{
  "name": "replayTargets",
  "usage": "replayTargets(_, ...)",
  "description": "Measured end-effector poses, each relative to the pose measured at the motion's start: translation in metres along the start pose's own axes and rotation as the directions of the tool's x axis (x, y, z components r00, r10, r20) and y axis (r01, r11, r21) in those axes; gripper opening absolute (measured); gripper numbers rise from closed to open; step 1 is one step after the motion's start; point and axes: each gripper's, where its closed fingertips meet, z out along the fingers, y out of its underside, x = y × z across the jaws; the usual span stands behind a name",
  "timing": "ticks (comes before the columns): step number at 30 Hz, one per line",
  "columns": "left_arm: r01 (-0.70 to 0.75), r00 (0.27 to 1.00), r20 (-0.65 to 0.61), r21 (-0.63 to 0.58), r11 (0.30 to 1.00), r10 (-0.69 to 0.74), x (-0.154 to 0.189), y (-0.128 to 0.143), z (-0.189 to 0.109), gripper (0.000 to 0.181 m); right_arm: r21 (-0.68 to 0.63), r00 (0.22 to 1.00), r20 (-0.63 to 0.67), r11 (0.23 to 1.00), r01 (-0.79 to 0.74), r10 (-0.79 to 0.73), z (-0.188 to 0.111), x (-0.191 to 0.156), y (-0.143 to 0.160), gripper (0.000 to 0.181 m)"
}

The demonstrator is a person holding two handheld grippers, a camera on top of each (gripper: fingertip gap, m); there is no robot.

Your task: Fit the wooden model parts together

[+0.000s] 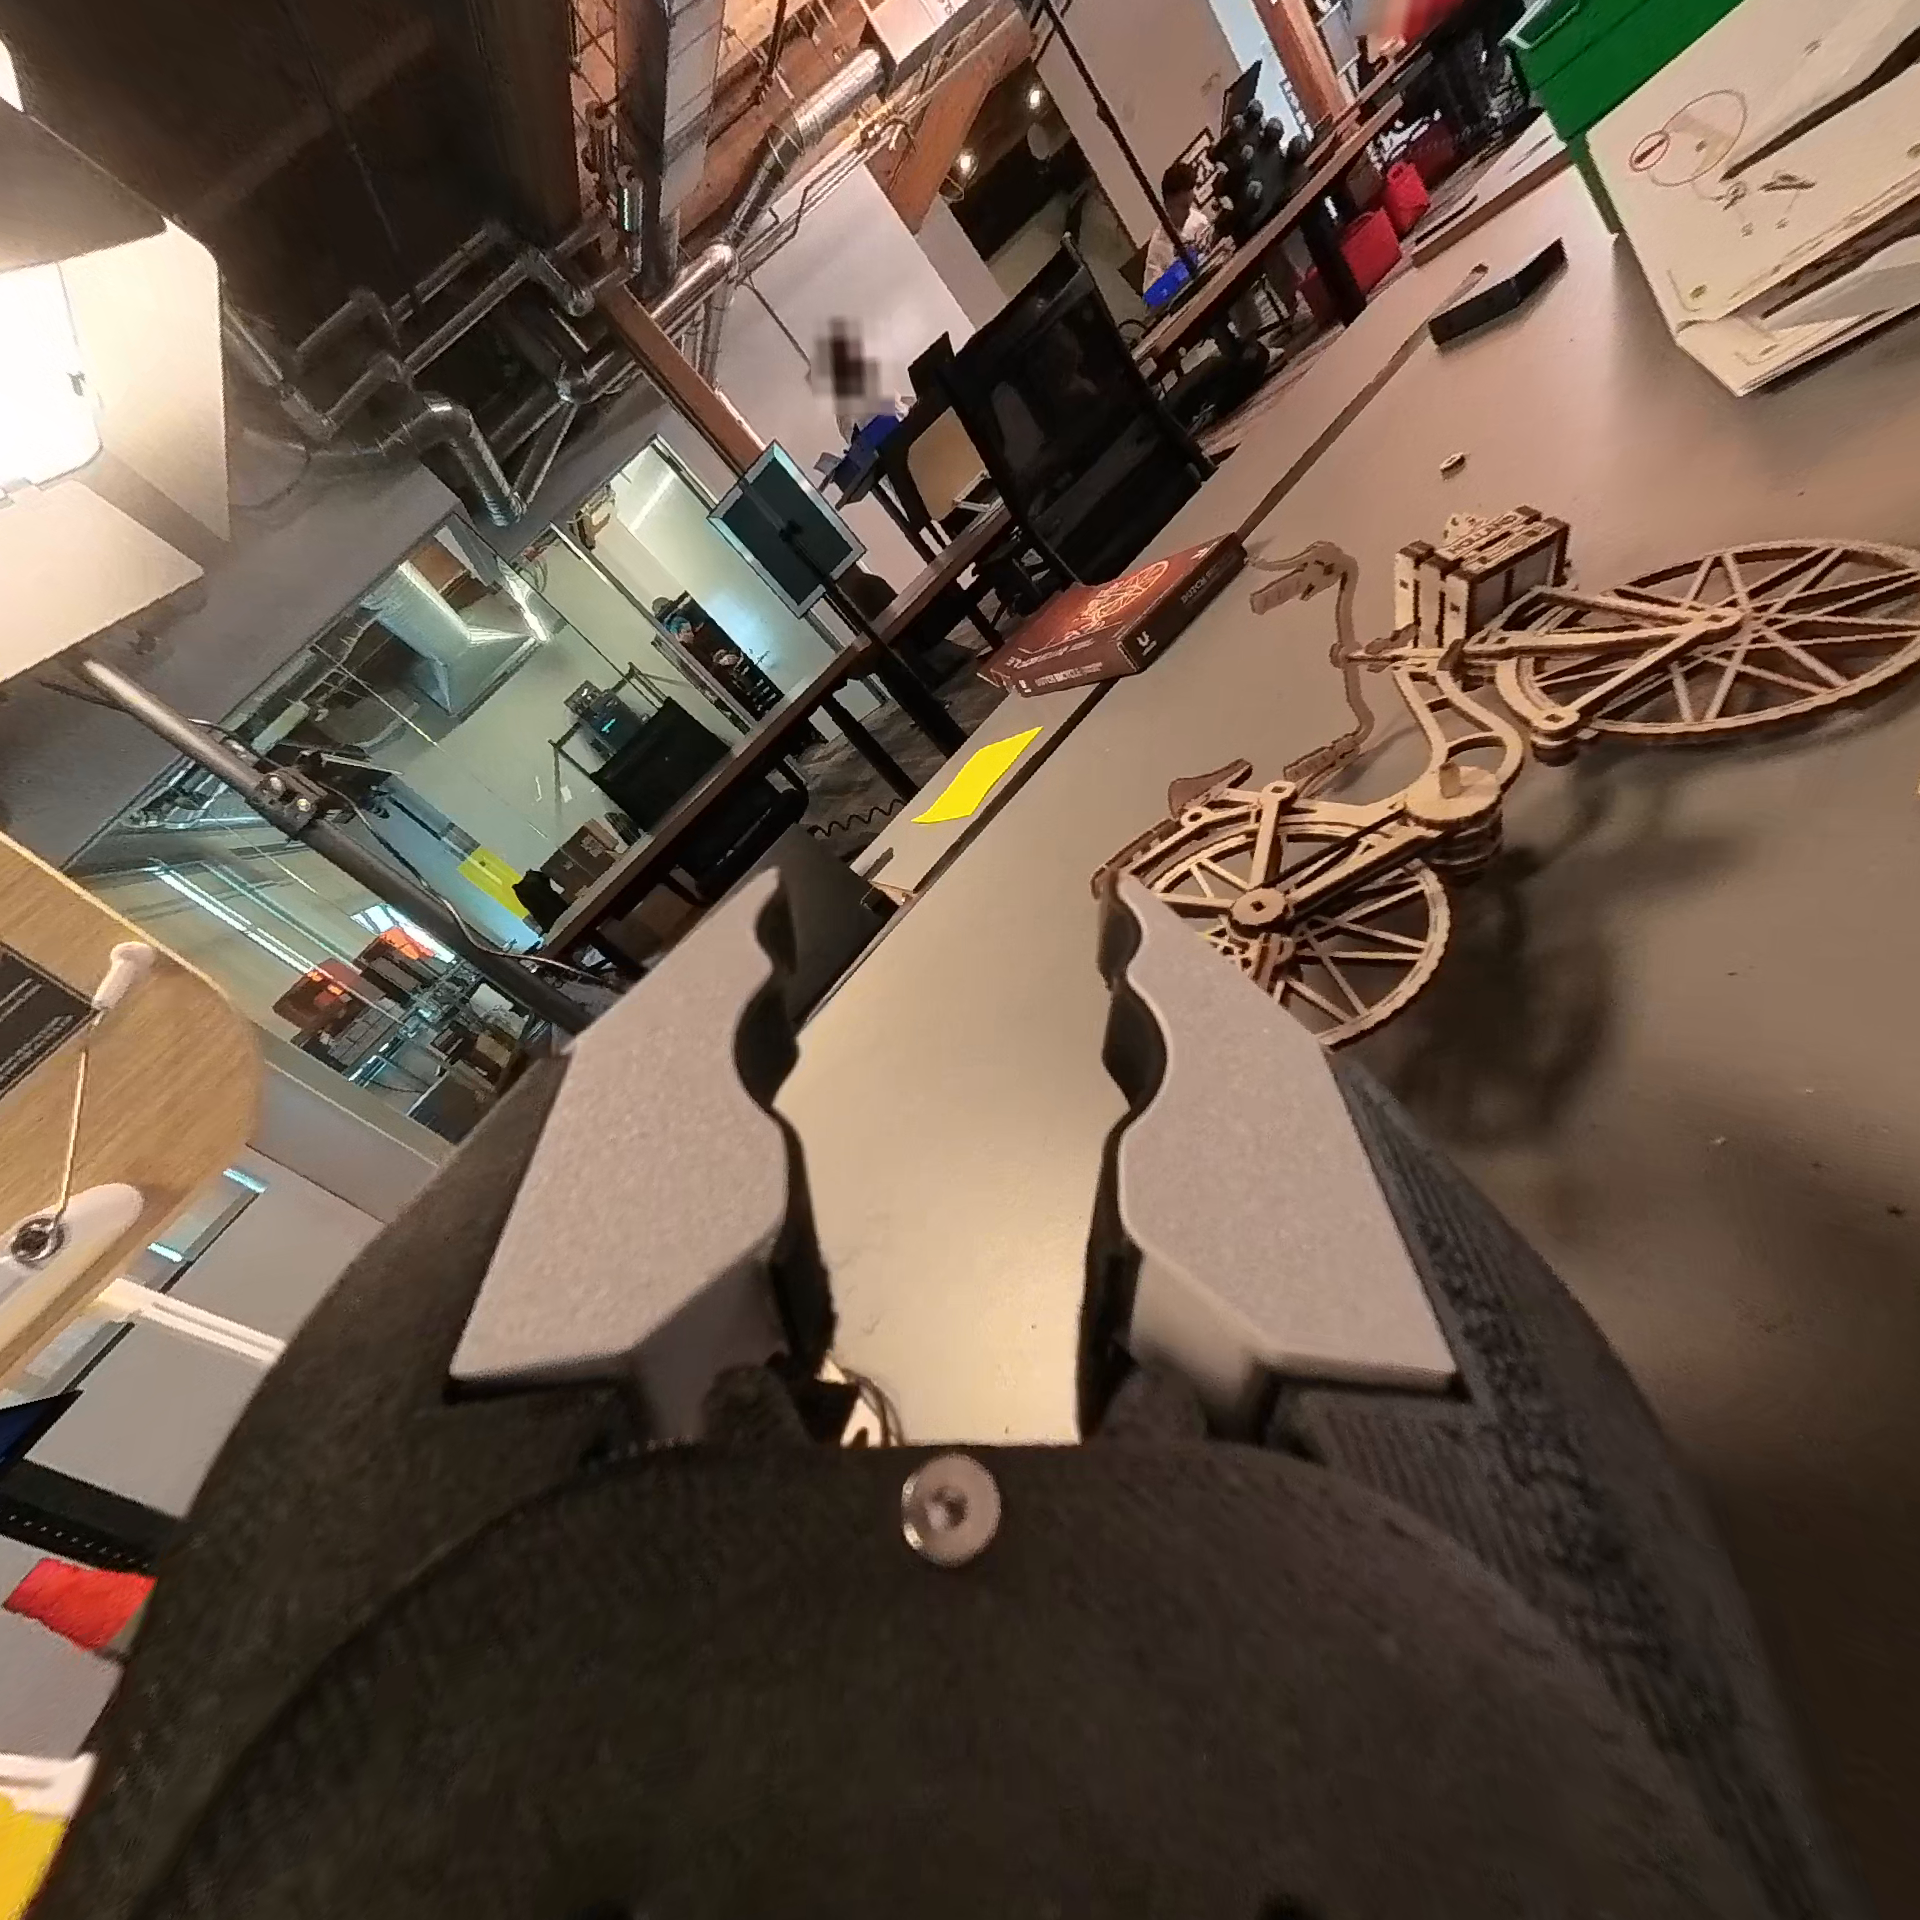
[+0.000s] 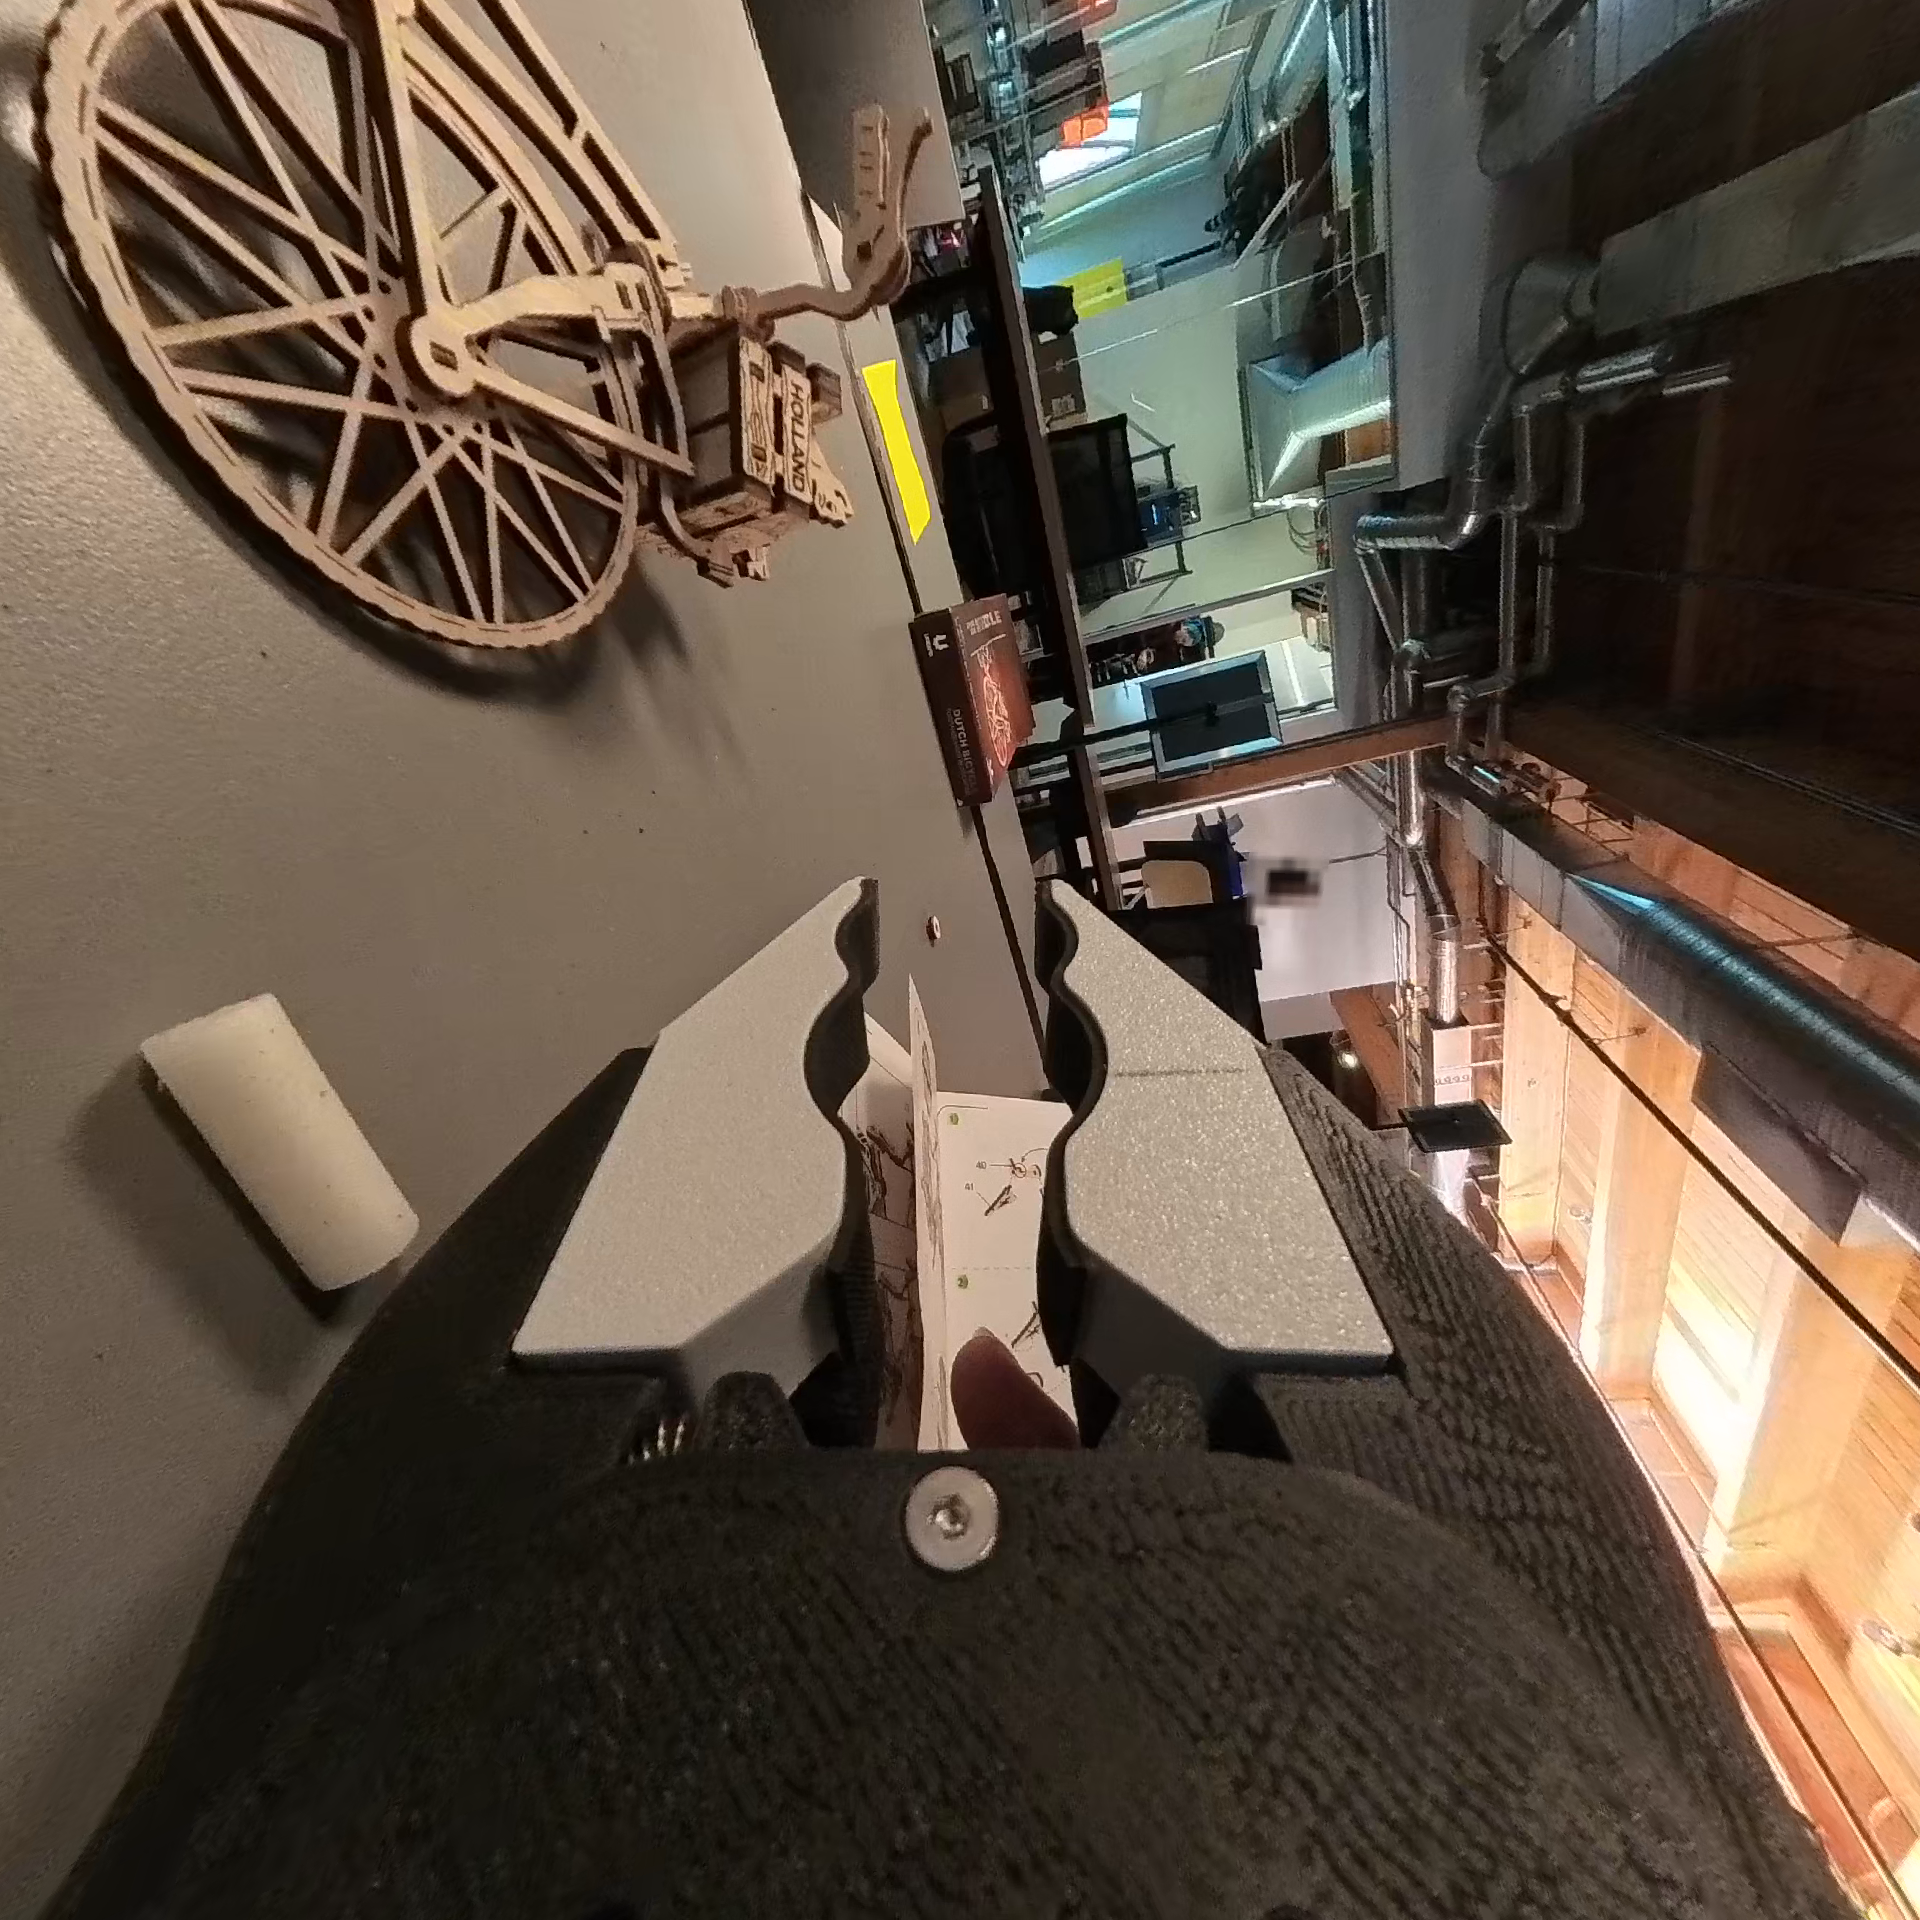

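While the wooden bicycle model [image 1: 1455,748] lies flat on its side on the grey table [image 1: 987,1143], neither claw touches it. It looks largely assembled — two spoked wheels, a curved frame, handlebars and a small crate fixed at one wheel. In the left wrist view the left gripper [image 1: 951,904] hangs low over bare table just beside the nearer wheel, its two grey fingers spread wide with nothing between them. In the right wrist view the right gripper [image 2: 956,904] sits near the crate end of the bicycle; its jaws stand apart by a narrower gap and close on nothing. Behind that gap an instruction booklet [image 2: 987,1195] shows, with a fingertip [image 2: 1003,1392] resting on its page. A short white cylinder [image 2: 275,1138] lies on the table near the bicycle, beside the right gripper's body. Beyond the bicycle, at the table's far edge, sit a dark red box [image 1: 1122,629] and a yellow sticky note [image 1: 977,774]. Further from the model, a white and green carton [image 1: 1766,177] stands beside a small black block [image 1: 1496,291].
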Motion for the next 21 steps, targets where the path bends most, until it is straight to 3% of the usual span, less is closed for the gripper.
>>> replayTargets(5, 0.038, 0.999, 0.016, 0.029, 0.999, -0.039, -0.002, -0.008, -0.004, 0.032, 0.016, 0.989, -0.061, 0.991, -0.134, 0.135, -0.004, 0.017, 0.003, 0.026)
replayTargets(9, 0.228, 0.966, 0.115, 0.047, 0.973, -0.232, -0.028, -0.004, -0.011, 0.032, 0.084, 0.916, -0.139, 0.926, -0.368, 0.377, -0.014, 0.046, 0.015, 0.021)
replayTargets(14, 0.407, 0.894, 0.150, 0.125, 0.905, -0.423, -0.052, 0.001, -0.020, 0.036, 0.103, 0.778, -0.231, 0.810, -0.578, 0.585, -0.022, 0.069, 0.047, 0.027)
replayTargets(18, 0.406, 0.893, 0.152, 0.137, 0.904, -0.424, -0.054, 0.002, -0.022, 0.042, 0.118, 0.705, -0.264, 0.748, -0.653, 0.658, -0.026, 0.076, 0.062, 0.026)
replayTargets(21, 0.375, 0.908, 0.144, 0.135, 0.917, -0.393, -0.051, 0.000, -0.020, 0.042, 0.120, 0.699, -0.267, 0.742, -0.660, 0.664, -0.026, 0.077, 0.065, 0.026)
